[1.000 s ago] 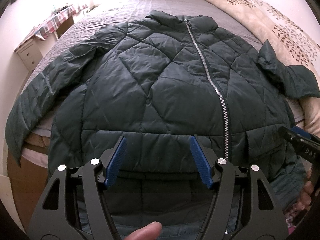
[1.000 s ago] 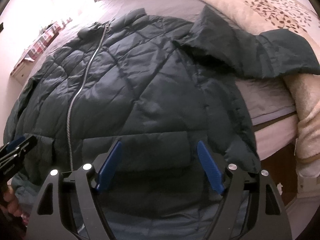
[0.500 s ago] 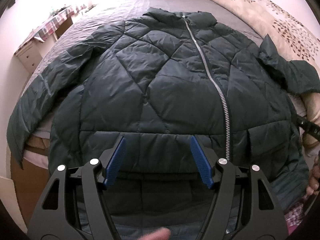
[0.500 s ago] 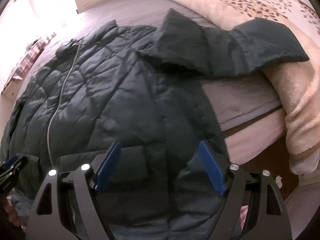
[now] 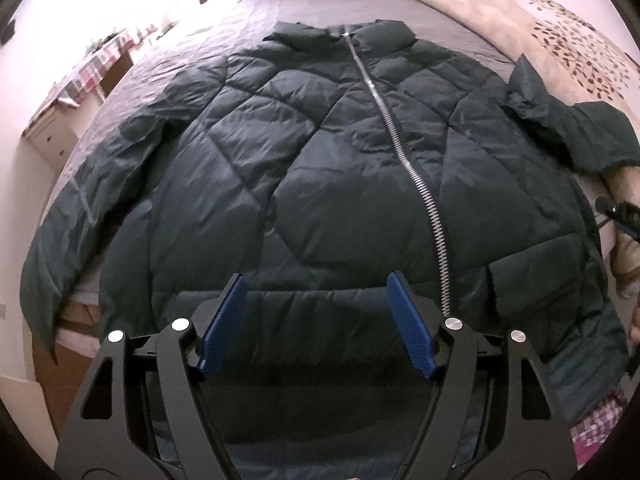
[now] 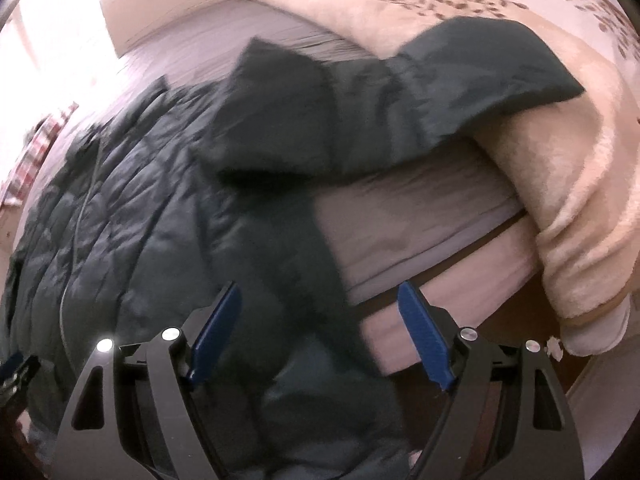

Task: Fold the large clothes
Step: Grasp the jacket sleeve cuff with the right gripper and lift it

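Note:
A dark green quilted jacket [image 5: 320,184] lies front up on the bed, zipped, collar at the far end. Its hem hangs over the near edge of the bed. My left gripper [image 5: 316,312] hovers over the hem left of the zip; its jaws are opening and hold nothing. The right gripper [image 6: 320,320] stands open above the jacket's right side edge [image 6: 288,264], nothing between its pads. The right sleeve [image 6: 360,120] lies folded outward, its cuff resting on the beige blanket. The left sleeve [image 5: 80,208] hangs off the bed's left side.
The bed has a grey sheet [image 5: 304,4] and a beige leaf-patterned blanket [image 6: 560,216] piled on the right. A dresser with a plaid cloth [image 5: 88,68] stands at the far left. The right gripper's tip [image 5: 620,212] shows at the left view's right border.
The right gripper has swung to the right, from over the jacket's front to its right edge. The left gripper stayed over the hem and its jaws widened slightly; the thumb left the view.

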Motion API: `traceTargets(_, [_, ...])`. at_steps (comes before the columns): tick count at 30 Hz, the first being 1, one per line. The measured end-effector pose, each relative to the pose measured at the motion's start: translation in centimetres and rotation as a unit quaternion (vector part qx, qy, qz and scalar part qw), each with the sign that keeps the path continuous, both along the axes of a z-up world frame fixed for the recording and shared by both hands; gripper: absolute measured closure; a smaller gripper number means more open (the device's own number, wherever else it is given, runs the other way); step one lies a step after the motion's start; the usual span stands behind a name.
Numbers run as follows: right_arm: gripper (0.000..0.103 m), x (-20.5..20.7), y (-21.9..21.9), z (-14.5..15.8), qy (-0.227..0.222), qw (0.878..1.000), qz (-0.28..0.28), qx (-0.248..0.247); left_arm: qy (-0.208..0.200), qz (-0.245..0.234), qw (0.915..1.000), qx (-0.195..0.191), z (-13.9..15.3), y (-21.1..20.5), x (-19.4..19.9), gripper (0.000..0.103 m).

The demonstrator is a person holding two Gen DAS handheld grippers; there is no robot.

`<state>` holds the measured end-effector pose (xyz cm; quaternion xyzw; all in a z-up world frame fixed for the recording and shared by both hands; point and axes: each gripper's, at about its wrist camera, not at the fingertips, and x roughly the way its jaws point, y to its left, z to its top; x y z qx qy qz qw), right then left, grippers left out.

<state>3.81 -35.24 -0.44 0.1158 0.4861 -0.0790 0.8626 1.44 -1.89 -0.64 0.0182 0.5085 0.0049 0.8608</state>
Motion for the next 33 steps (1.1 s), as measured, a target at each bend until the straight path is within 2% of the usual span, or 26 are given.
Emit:
traceTargets(6, [0.024,1.4,-6.6,0.9,-0.025,0.997,-0.069,0.006,-0.007,-0.011,0.9999,-0.004,0.6,-0.8,0.6,0.03])
traceTargets(14, [0.026,3.9,-13.5,1.5,-0.082,0.983,-0.129,0.102,0.003,-0.011,0.9999,-0.007,0.2,-1.2,1.2,0.03])
traceTargets(15, [0.03,4.3,-14.0,1.4,-0.09,0.98,-0.134,0.117,0.004,-0.011,0.9999,-0.007,0.2,-1.2,1.1,0.03])
traceTargets(17, [0.044,4.8,-15.2,1.3,-0.101,0.973,-0.15,0.141,0.003,-0.01,0.9999,-0.008,0.2,-1.1,1.1,0.03])
traceTargets(18, [0.048,5.1,-15.8,1.1,-0.105,0.969,-0.161,0.155,0.003,-0.009,0.9999,-0.01,0.2,-1.1,1.1,0.03])
traceTargets(19, [0.058,5.3,-16.3,0.7,-0.108,0.965,-0.172,0.169,0.003,-0.008,0.9999,-0.012,0.1,-1.0,1.1,0.03])
traceTargets(20, [0.064,5.4,-16.9,0.5,-0.112,0.96,-0.182,0.182,0.004,-0.007,0.9999,-0.013,0.1,-0.8,1.1,0.03])
traceTargets(22, [0.09,5.6,-17.6,0.2,-0.116,0.954,-0.192,0.197,0.005,-0.005,0.9998,-0.017,0.0,-0.6,1.0,0.03])
traceTargets(23, [0.095,5.6,-17.8,0.3,-0.123,0.953,-0.188,0.202,0.005,-0.004,0.9998,-0.019,-0.1,-0.4,1.0,0.03])
traceTargets(25, [0.097,5.5,-17.5,1.1,-0.137,0.955,-0.183,0.189,0.004,-0.001,0.9997,-0.024,-0.1,-0.1,1.0,0.03])
traceTargets(28, [0.098,5.5,-15.9,3.4,-0.158,0.964,-0.159,0.142,-0.001,0.003,0.9994,-0.035,0.0,0.3,0.9,0.03])
traceTargets(33, [0.098,6.4,-10.8,9.5,-0.214,0.972,-0.069,0.069,-0.017,0.007,0.9984,-0.053,0.4,1.3,0.6,0.03])
